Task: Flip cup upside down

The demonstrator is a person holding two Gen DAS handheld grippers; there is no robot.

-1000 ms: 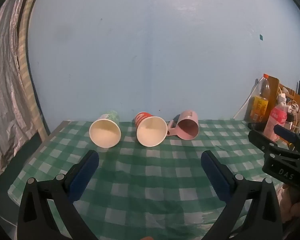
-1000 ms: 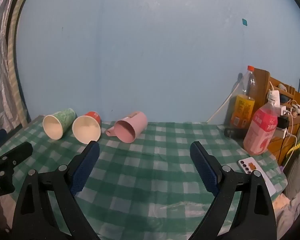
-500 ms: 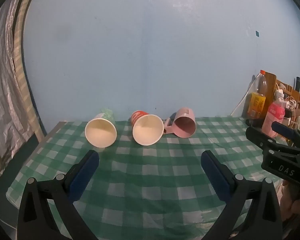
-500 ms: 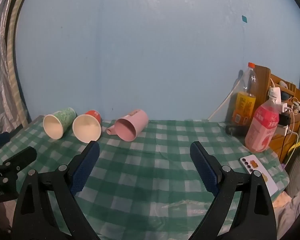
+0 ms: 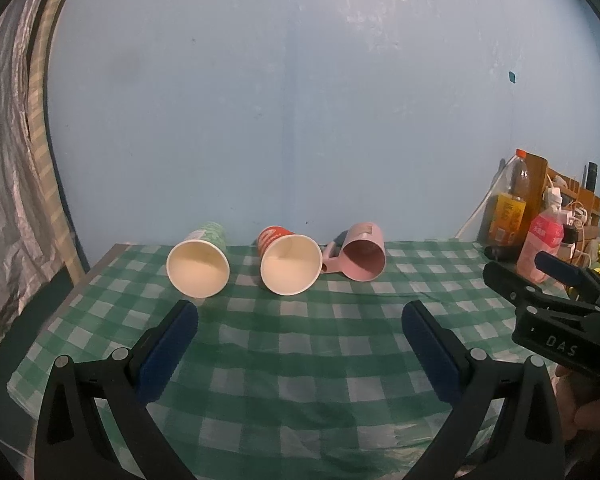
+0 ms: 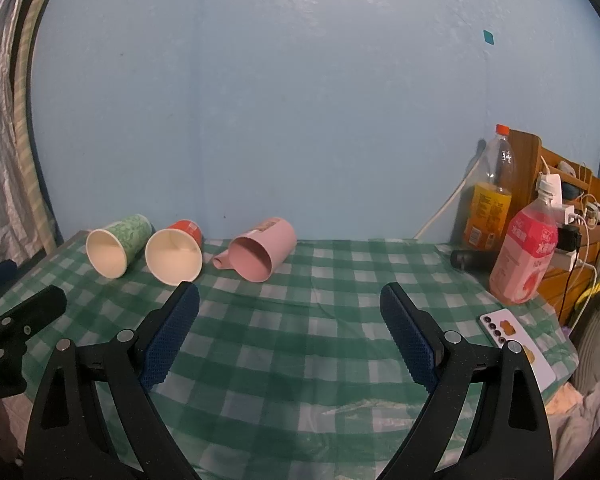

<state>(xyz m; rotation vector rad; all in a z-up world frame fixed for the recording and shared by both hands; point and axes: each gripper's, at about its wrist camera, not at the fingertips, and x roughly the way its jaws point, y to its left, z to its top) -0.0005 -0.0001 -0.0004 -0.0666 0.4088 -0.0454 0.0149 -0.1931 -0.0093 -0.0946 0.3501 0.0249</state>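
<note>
Three cups lie on their sides at the back of the green checked tablecloth (image 5: 300, 344), mouths toward me: a green paper cup (image 5: 198, 266) on the left, a red paper cup (image 5: 290, 264) in the middle, a pink mug (image 5: 362, 258) with a handle on the right. They also show in the right wrist view: green cup (image 6: 114, 250), red cup (image 6: 174, 256), pink mug (image 6: 260, 254). My left gripper (image 5: 300, 316) is open and empty, short of the cups. My right gripper (image 6: 290, 300) is open and empty, right of the mug.
An orange drink bottle (image 6: 490, 208) and a pink drink bottle (image 6: 526, 256) stand at the table's right back, by a wooden shelf (image 6: 560, 184) with cables. A phone (image 6: 516, 344) lies at the right edge. A blue wall runs behind; a curtain (image 5: 8, 200) hangs left.
Both grippers have drawn back and risen slightly, so the cups look a little farther away. The cups have not moved. Both stay open.
</note>
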